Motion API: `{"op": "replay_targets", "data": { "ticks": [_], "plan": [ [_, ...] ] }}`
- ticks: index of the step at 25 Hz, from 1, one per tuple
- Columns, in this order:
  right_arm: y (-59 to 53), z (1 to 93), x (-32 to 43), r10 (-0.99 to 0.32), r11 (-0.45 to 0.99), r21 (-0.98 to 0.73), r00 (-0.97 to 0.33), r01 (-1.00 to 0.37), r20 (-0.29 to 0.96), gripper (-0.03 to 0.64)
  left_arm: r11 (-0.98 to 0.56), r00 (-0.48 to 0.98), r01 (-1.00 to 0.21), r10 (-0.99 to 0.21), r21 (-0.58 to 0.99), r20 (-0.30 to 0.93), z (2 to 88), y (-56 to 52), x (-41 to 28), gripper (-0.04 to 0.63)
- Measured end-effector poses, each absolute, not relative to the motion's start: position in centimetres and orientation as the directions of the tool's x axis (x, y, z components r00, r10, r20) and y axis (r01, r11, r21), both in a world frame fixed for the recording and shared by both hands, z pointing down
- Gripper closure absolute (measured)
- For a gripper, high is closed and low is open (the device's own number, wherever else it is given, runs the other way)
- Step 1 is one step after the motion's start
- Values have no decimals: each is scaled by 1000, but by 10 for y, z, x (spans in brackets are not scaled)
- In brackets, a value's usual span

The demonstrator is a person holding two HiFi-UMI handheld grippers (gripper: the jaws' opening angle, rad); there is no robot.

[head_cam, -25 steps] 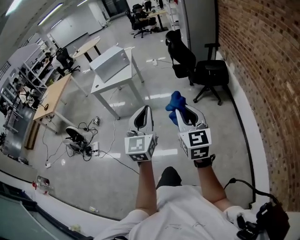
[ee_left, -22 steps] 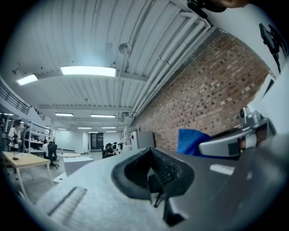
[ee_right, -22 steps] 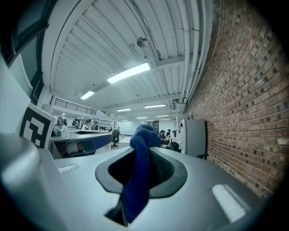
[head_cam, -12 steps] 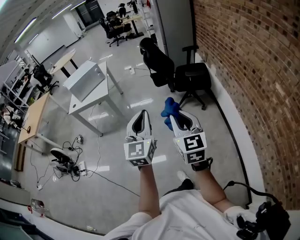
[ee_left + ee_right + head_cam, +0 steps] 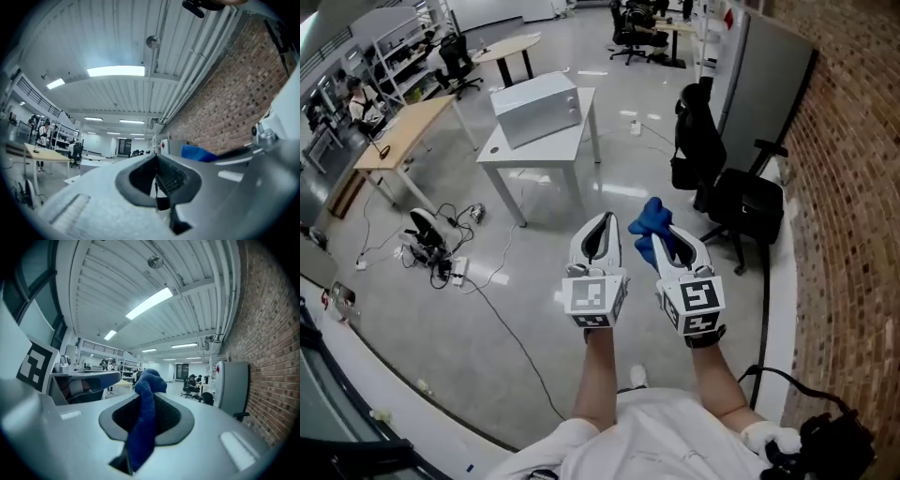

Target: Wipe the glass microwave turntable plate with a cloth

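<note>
The person stands in a large office room and holds both grippers forward, side by side, above the bare floor. The right gripper (image 5: 664, 234) has its jaws pressed on a blue cloth (image 5: 651, 220). In the right gripper view the cloth (image 5: 144, 420) goes up through the slot between the jaws and ends in a bunch above the tips, so it is pinched near its middle. This hold looks good for carrying, but I think the free bunch is the part that should meet the glass.

The left gripper (image 5: 598, 220) carries nothing. In the left gripper view its jaws stand together with only a thin seam between them. I judge this hand is kept free to open a door or to steady the plate.

The glass turntable plate is in no view. A silver box that looks like a microwave (image 5: 536, 109) sits on a white table (image 5: 575, 139), well apart from the grippers. The plate is probably inside it, but I cannot confirm this. So the wiping is not begun; the person must first come to the table. An office chair (image 5: 741, 208) stands near the brick wall (image 5: 853, 187), and cables (image 5: 431, 253) lie on the floor beside the way to the table, so feet could catch there.
</note>
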State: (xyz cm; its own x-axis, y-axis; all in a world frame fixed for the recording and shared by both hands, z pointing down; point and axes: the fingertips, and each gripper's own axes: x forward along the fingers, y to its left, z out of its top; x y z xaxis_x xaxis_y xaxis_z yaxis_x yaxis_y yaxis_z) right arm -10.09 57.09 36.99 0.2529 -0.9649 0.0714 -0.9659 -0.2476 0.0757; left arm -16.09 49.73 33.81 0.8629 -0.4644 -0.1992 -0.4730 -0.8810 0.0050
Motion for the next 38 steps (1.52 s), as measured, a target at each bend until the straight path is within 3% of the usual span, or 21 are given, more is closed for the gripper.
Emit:
{"op": "replay_targets", "data": {
  "ticks": [7, 13, 19, 32, 38],
  "plan": [
    [501, 356, -115, -994, -99, 83, 102, -992, 31, 540, -764, 749, -646, -632, -5, -200, 323, 416, -194, 594],
    [476, 378, -108, -994, -72, 47, 75, -996, 73, 540, -748, 748, -662, -655, -43, -104, 358, 405, -193, 594],
    [425, 389, -93, -998, 7, 40, -4, -999, 69, 540, -694, 691, -720, -713, -22, -121, 362, 356, -187, 594],
    [260, 343, 23, -995, 102, 40, -102, -994, -3, 540, -643, 653, -758, -742, -115, -155, 320, 197, -56, 594],
    [203, 350, 93, -998, 59, -12, -59, -998, 3, 540, -639, 659, -752, -738, -163, -145, 320, 158, -10, 594]
  ]
}}
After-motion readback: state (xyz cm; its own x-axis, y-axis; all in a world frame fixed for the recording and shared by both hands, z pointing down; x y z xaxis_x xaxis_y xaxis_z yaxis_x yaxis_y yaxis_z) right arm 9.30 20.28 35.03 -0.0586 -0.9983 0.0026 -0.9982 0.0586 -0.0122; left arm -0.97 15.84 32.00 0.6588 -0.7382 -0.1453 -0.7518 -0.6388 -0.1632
